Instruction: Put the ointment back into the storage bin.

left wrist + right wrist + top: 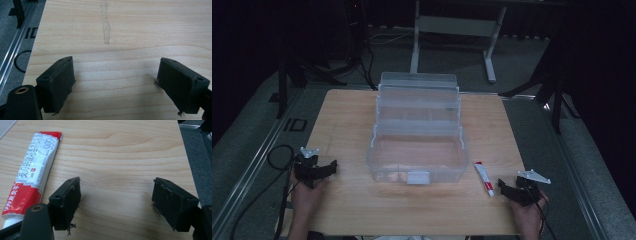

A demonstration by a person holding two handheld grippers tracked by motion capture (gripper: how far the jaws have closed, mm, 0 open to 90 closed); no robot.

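Note:
A clear plastic box [417, 150] with its tiered lid raised stands in the middle of the wooden table [347, 210]. To its right lies a white and red tube [484, 178] of ointment, also seen at the left of the right gripper view [35, 170]. My right gripper [506, 190] rests near the table's front right, just right of the tube, open with bare wood between its jaws [116, 205]. At the front left, my left gripper [329, 167] is open over bare wood [116, 85], apart from the box.
The table's right edge [190, 170] runs close beside the right gripper, with grey floor beyond. A metal rail [12, 52] and a black cable [274, 160] lie off the left edge. A desk frame [452, 30] stands behind the table.

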